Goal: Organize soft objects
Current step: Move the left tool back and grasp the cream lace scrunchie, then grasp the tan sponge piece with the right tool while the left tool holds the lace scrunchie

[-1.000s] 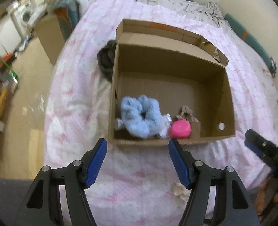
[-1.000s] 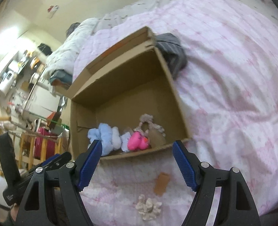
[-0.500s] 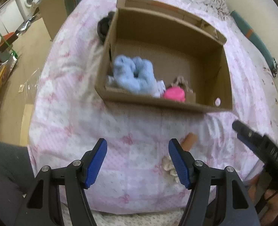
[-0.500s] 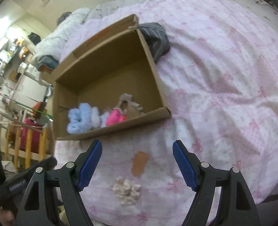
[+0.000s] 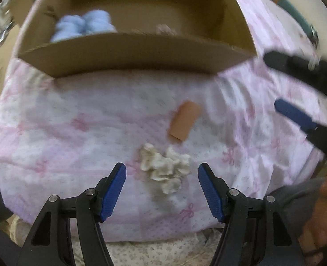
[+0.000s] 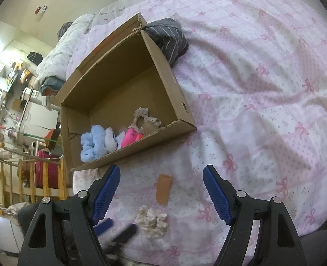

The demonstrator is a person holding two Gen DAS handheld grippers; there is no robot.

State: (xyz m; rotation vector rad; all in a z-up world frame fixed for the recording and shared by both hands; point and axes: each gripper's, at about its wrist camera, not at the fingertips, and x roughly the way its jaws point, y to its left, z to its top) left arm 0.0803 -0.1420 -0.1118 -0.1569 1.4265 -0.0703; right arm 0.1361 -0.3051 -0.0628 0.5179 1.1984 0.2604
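Two grippers are sitting wide open, holding nothing: left gripper [image 5: 162, 188] hanging just above the cream scrunchie [image 5: 165, 170] on the pink bedspread [image 6: 263, 102], right gripper [image 6: 161, 195] over the tan pad [image 6: 163, 188]. Pad's long axis is pointing toward the cardboard box [image 6: 174, 82]. One blue scrunchie [image 6: 93, 144] is lying inside the box.

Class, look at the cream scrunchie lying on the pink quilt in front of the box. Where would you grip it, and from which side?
Grip the cream scrunchie across its bunched middle, coming from above with the open left gripper. It lies flat and crumpled on the quilt, so a top pinch gathers the ruffles.
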